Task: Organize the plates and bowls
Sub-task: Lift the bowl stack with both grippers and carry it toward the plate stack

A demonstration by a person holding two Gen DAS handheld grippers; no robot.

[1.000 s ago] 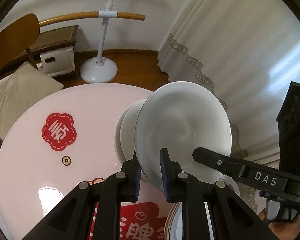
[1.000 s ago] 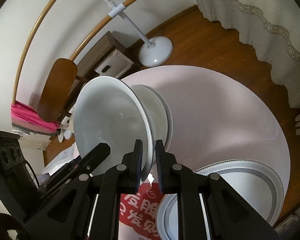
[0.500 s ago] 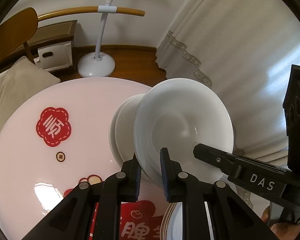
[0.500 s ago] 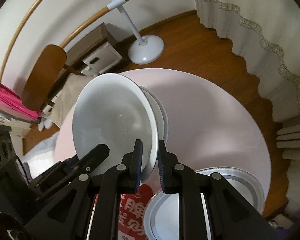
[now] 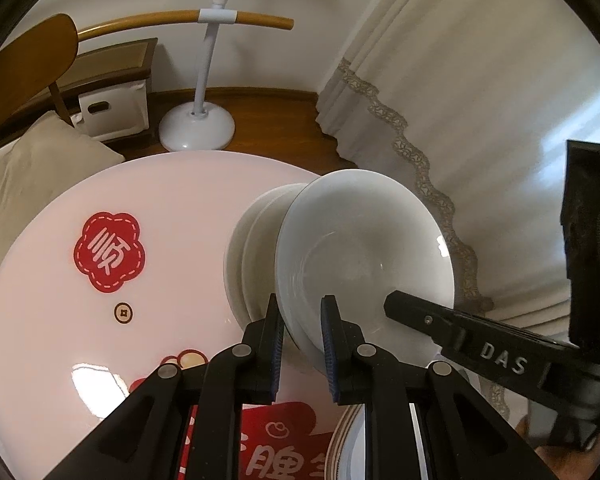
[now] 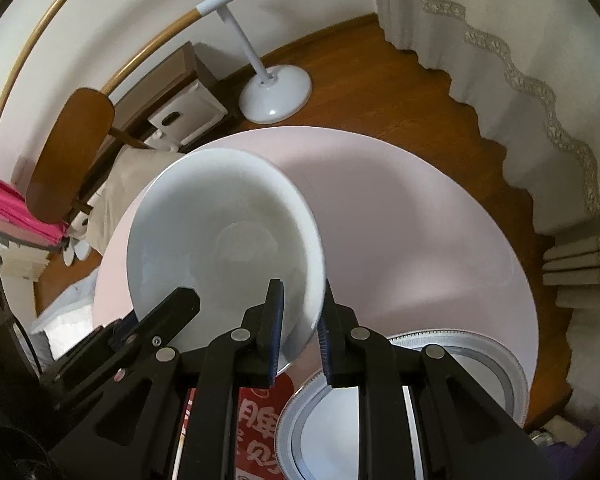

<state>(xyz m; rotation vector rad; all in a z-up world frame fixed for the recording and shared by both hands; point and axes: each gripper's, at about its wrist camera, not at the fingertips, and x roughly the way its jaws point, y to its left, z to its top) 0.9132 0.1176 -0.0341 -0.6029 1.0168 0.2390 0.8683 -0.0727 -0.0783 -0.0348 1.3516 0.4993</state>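
My left gripper (image 5: 302,334) is shut on the rim of a white bowl (image 5: 364,256), tilted and held above the pink round table (image 5: 100,200). A second white bowl (image 5: 256,248) nests behind it. My right gripper (image 6: 300,326) is shut on the opposite rim of the same white bowl (image 6: 224,236). A large plate with a grey patterned rim (image 6: 496,376) lies on the table below the grippers; its edge shows in the left wrist view (image 5: 344,440).
A wooden chair (image 5: 24,64) with a beige cushion stands left of the table. A white floor stand (image 5: 198,128) and a low cabinet (image 5: 112,80) are beyond the table. Curtains (image 5: 440,100) hang at the right.
Both grippers have levelled the bowl, which now faces more upward; in the right wrist view the nested bowl behind it has dropped out of sight.
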